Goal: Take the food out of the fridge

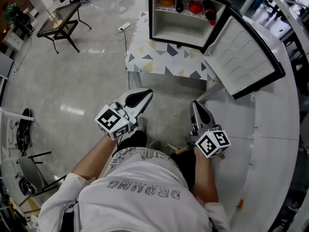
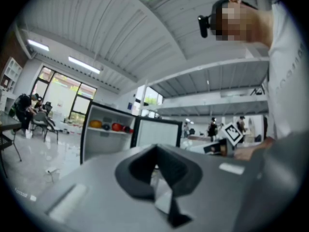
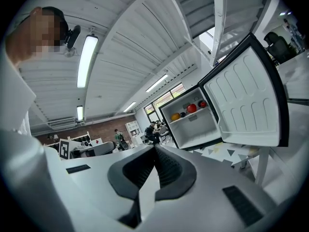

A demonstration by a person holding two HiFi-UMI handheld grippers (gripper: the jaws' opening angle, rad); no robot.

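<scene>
Grey polished floor [image 1: 87,81] lies between me and the small fridge [image 1: 176,33], which stands far ahead on a table [image 1: 164,62] with a triangle-patterned cloth. I think it is raised like this so the shelf comes at an easy height for reaching. Its door [image 1: 244,57] is swung fully out to the right, so the opening faces me with nothing in front of it. The food [image 1: 195,7] sits in one row on the upper shelf [image 1: 169,9]. An orange piece [image 1: 166,1] is at the left, a dark piece [image 1: 180,5] is next to it, and a red piece [image 3: 191,108] is further right. What each one is exactly, I cannot tell from here. The lower part of the fridge looks bare. My left gripper [image 1: 145,95] and my right gripper [image 1: 195,108] are both near my body and well apart from the fridge, and both point toward it. Each has its jaws pressed together with nothing between them, which seems sensible because nothing is in reach yet. By my judgement no food is out so far. The next move needs me to come close and to spread one claw before the shelf.
</scene>
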